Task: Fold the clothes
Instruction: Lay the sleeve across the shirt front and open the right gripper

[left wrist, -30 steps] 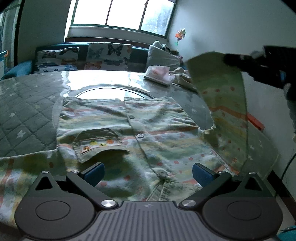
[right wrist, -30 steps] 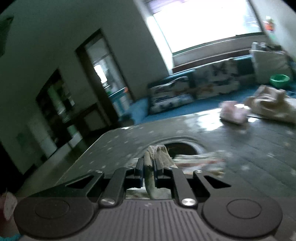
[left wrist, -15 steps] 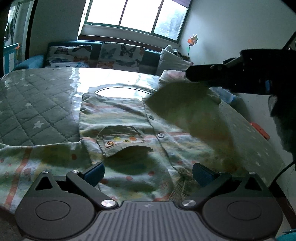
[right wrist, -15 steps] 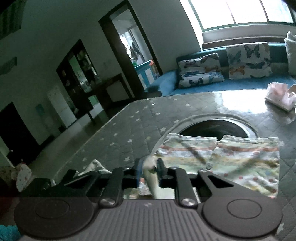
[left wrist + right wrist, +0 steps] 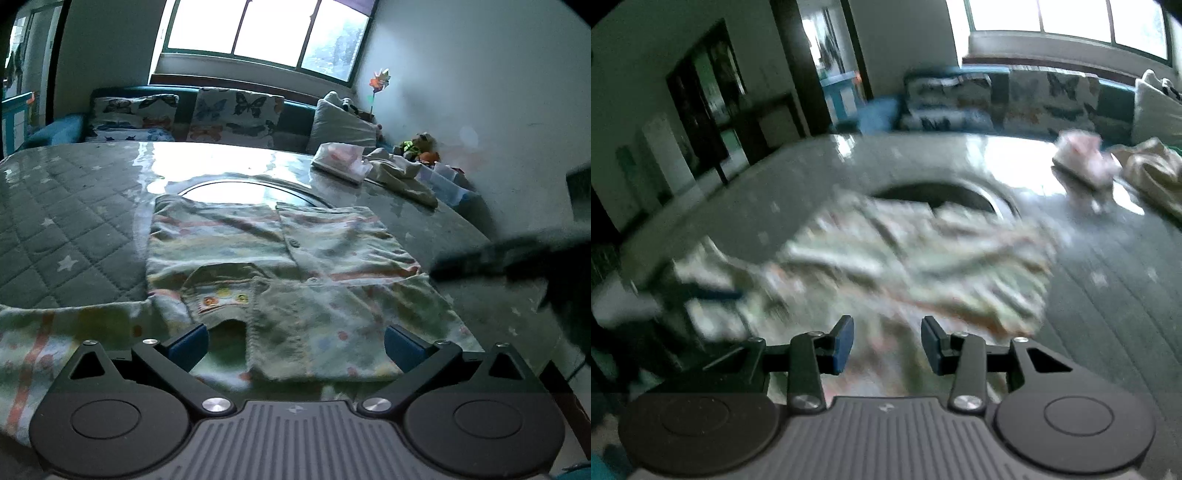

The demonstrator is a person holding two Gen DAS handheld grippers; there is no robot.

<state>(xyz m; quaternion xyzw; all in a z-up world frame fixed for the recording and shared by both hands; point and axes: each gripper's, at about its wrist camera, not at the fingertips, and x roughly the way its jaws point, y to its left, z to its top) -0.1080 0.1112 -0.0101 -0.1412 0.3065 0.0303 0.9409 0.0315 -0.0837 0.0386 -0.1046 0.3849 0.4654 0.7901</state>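
A pale green striped and dotted child's shirt (image 5: 288,254) lies flat on the quilted table, buttons up. Its right sleeve (image 5: 332,325) is folded in across the lower front; the other sleeve (image 5: 44,332) is spread out at the left. My left gripper (image 5: 295,345) hovers open just over the shirt's near edge, nothing between its blue pads. The right gripper appears as a dark blurred shape (image 5: 517,258) at the right of the left wrist view. In its own blurred view the right gripper (image 5: 886,343) is opening above the shirt (image 5: 923,251), with no cloth between the pads.
The table (image 5: 66,229) has a grey star-quilted cover and a round glass inset (image 5: 240,192). A pink tissue pack (image 5: 341,162) and a crumpled beige garment (image 5: 402,177) lie at the far right. A sofa with butterfly cushions (image 5: 229,114) stands behind, under the window.
The right gripper carried the sleeve over, laid it across the shirt's front, let go and sank to the right. The left gripper stayed open and hardly moved.
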